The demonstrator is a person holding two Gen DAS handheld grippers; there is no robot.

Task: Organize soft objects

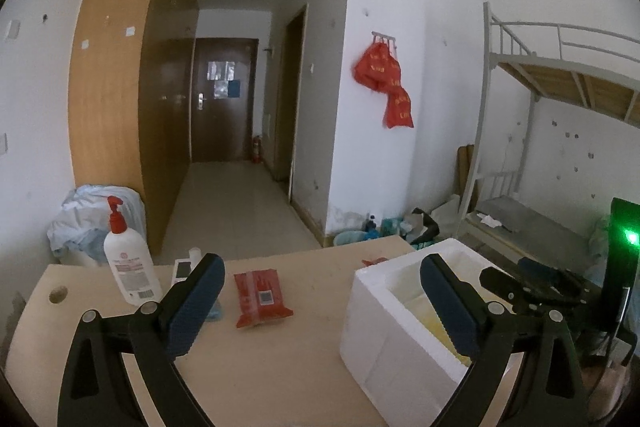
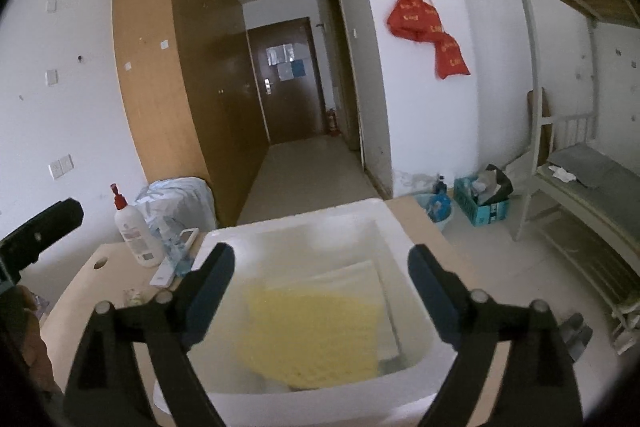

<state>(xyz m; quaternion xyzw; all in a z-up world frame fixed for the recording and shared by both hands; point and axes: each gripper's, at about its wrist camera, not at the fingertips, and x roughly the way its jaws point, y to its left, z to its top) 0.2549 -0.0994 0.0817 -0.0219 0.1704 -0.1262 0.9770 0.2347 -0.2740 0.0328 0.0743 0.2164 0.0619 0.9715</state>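
Observation:
A white foam box [image 1: 384, 339] stands on the right part of the beige table [image 1: 280, 367]. In the right wrist view a yellow cloth [image 2: 312, 335], blurred, lies in the box [image 2: 296, 223] on top of a folded white cloth [image 2: 360, 279]. My right gripper [image 2: 320, 255] hangs over the box, open, its pads touching nothing. A red soft pack of wipes [image 1: 262, 297] lies flat at mid-table. My left gripper [image 1: 322, 267] is open above the table, with the pack just ahead between its fingers' lines and the box by its right finger.
A white pump bottle with a red top [image 1: 128, 263] stands at the table's left, beside a white remote-like device [image 1: 182, 269] and a bluish thing [image 1: 212, 311]. Beyond the table are a bundle of bedding [image 1: 88, 219], a blue crate [image 2: 480, 203] and a bunk bed frame [image 2: 560, 147].

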